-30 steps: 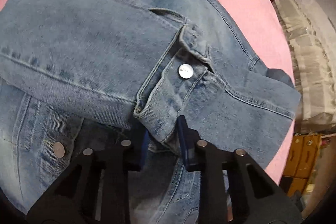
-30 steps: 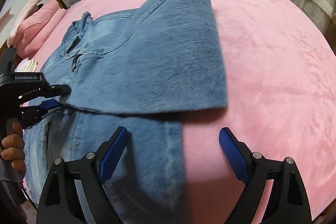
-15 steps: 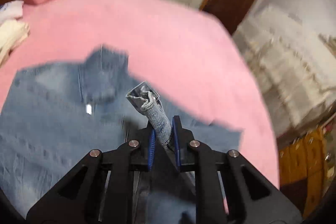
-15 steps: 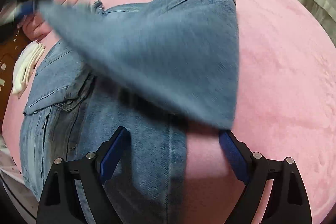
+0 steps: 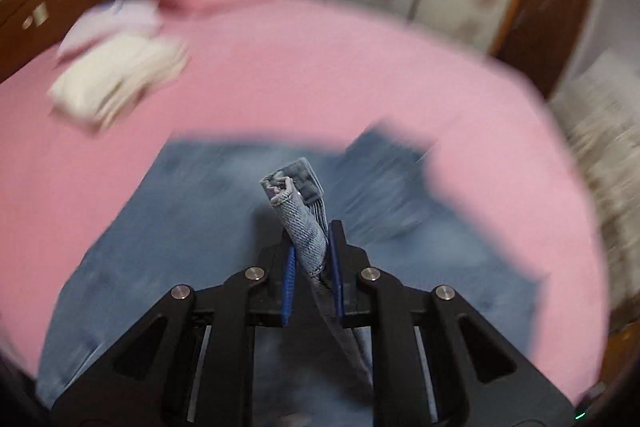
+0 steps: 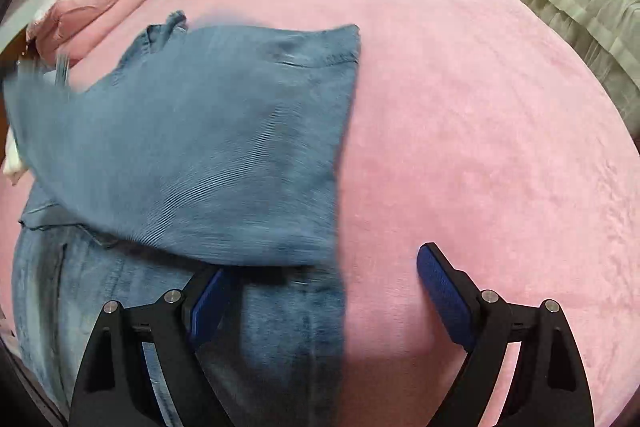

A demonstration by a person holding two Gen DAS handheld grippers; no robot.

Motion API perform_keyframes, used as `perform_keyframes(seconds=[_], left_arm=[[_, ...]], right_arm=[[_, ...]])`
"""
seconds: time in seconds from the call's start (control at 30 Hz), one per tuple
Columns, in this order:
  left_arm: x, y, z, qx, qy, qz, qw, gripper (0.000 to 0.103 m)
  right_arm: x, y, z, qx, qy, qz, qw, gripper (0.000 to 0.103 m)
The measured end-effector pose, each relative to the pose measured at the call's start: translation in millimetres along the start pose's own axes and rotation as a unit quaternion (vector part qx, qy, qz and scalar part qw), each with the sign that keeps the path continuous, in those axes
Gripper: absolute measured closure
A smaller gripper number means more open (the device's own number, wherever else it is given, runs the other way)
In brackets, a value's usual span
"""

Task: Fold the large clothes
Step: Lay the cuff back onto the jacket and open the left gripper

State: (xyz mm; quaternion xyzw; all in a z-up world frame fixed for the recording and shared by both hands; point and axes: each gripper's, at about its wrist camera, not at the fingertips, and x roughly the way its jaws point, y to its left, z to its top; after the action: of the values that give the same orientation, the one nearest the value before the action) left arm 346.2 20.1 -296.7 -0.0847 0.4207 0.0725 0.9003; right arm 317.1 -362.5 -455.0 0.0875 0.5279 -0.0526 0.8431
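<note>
The left gripper (image 5: 312,279) pinches the jacket's (image 6: 192,155) cuff (image 5: 296,203); the right gripper (image 6: 320,303) gapes empty. Denim looks heavy, stiff; seams suit gripping.

My left gripper (image 5: 311,247) pinches the jacket's cuff (image 5: 294,195) above the jacket (image 6: 120,307), which lies on the bed (image 6: 480,107). The sleeve (image 6: 200,147) spans leftward. My right gripper (image 6: 324,291) straddles the jacket's right edge.
</note>
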Motion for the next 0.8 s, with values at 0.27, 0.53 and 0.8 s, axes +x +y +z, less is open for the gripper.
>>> perform_keyframes(seconds=[0.27,0.53,0.8], left_arm=[[63,68,-69,-0.071,0.114,0.047,0.9898,0.091],[40,54,-43,-0.048,0.078,0.014,0.9957,0.091],[57,71,-38,-0.054,0.154,0.082,0.9832,0.067]], right_arm=[[2,-29,1,0.023,-0.003,0.003,1.000,0.013],[10,-56,-5,0.155,-0.016,0.057,0.986,0.014],[-1,-52,-11,0.147,0.005,0.030,0.989,0.014]])
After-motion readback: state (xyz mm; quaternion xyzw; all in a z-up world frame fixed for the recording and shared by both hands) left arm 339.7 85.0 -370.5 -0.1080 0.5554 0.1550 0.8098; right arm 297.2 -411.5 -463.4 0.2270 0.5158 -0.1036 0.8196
